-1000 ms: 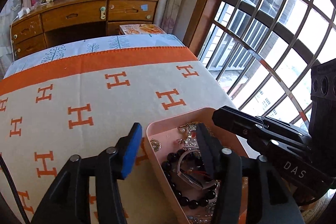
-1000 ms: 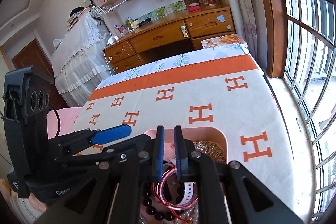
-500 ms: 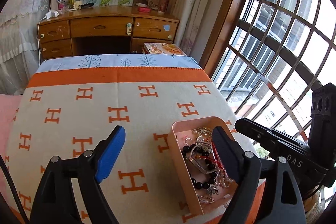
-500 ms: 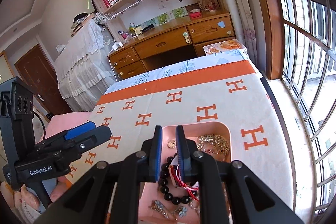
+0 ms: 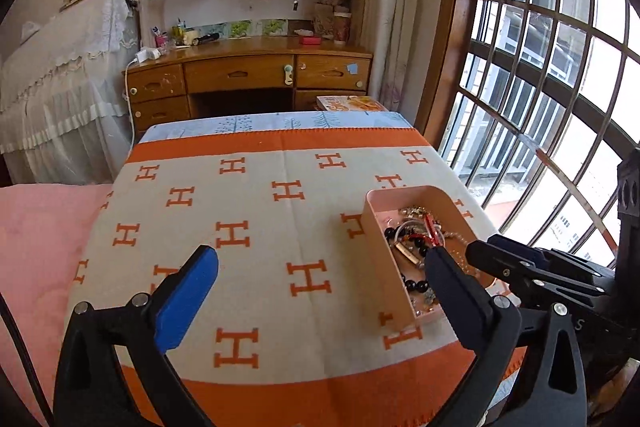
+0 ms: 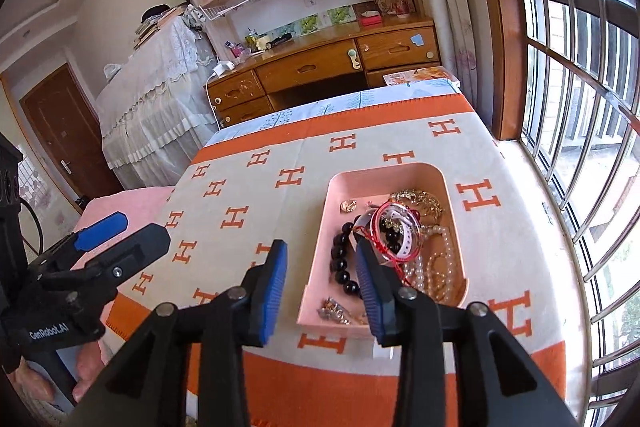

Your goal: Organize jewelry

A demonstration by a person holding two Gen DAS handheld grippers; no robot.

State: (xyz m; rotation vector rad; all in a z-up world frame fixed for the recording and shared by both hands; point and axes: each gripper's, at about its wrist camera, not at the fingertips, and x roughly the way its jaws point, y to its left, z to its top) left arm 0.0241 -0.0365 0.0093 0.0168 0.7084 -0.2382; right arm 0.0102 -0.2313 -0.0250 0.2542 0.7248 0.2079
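Note:
A pink tray (image 6: pixel 450 183) of jewelry stands on the blanket near the table's front right. In it lie a black bead bracelet (image 6: pixel 340 263), a red cord bracelet (image 6: pixel 400 255), a pearl strand (image 6: pixel 438 263) and a gold piece (image 6: pixel 420 199). My right gripper (image 6: pixel 320 255) hangs above and in front of the tray's near left corner. Its jaws are opening and grip nothing. My left gripper (image 5: pixel 320 263) hovers over the blanket left of the tray (image 5: pixel 378 251). Its jaws are opening wide and hold nothing. Each view shows the other gripper at its edge: the left gripper (image 6: pixel 120 227) and the right gripper (image 5: pixel 492 251).
An orange and cream blanket (image 5: pixel 240 227) with H marks covers the table. A pink cloth (image 5: pixel 36 227) lies at its left. Beyond stand a wooden desk (image 5: pixel 248 71) under bookshelves and a barred window (image 5: pixel 540 87) at the right. A hand (image 6: pixel 84 367) holds the left gripper.
Both grippers have drawn back and up from the tray. The right jaws have come apart and the red cord bracelet now lies in the tray. The left jaws have spread wider.

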